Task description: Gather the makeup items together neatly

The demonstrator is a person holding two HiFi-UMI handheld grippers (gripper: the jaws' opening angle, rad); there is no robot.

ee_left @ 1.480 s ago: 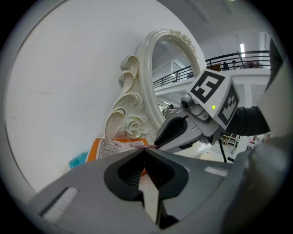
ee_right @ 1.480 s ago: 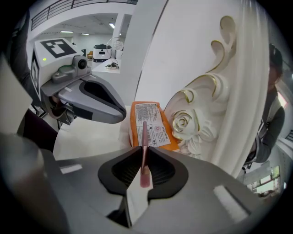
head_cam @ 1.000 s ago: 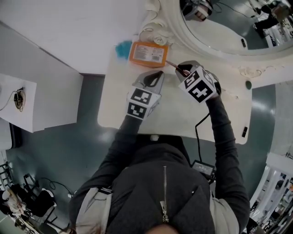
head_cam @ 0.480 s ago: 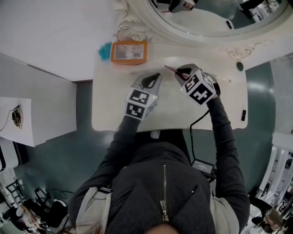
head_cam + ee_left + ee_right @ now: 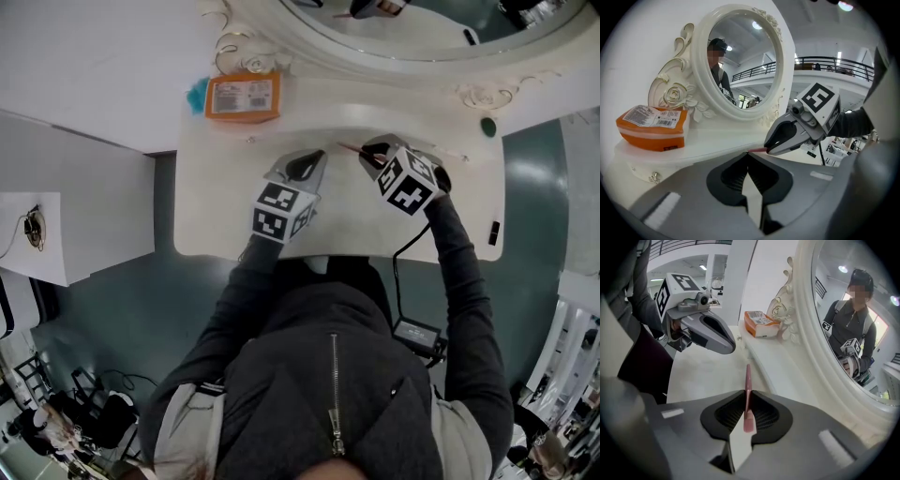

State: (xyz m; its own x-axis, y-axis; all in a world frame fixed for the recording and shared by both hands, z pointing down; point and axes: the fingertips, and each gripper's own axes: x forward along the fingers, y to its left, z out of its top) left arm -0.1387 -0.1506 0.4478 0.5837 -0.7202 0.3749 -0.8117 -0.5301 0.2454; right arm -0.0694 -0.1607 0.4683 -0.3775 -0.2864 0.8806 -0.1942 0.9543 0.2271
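Observation:
My right gripper (image 5: pixel 364 150) is shut on a thin pink makeup stick (image 5: pixel 748 380), which juts out past the jaws over the white vanity table (image 5: pixel 216 211). In the left gripper view the stick's tip (image 5: pixel 757 151) shows at the right gripper (image 5: pixel 769 149). My left gripper (image 5: pixel 314 157) hangs just to the left, shut, with nothing between its fingers (image 5: pixel 749 154). An orange packet (image 5: pixel 244 97) lies at the table's back left, next to a blue item (image 5: pixel 196 94).
An ornate white mirror (image 5: pixel 403 42) stands along the table's back edge. A small silvery thing (image 5: pixel 250 141) lies near the packet, and a dark green round thing (image 5: pixel 487 125) sits at the far right. A cable hangs from my right arm.
Both grippers have drawn away from the orange packet, rightward along the table, and sunk a little. The right one still holds the pink stick.

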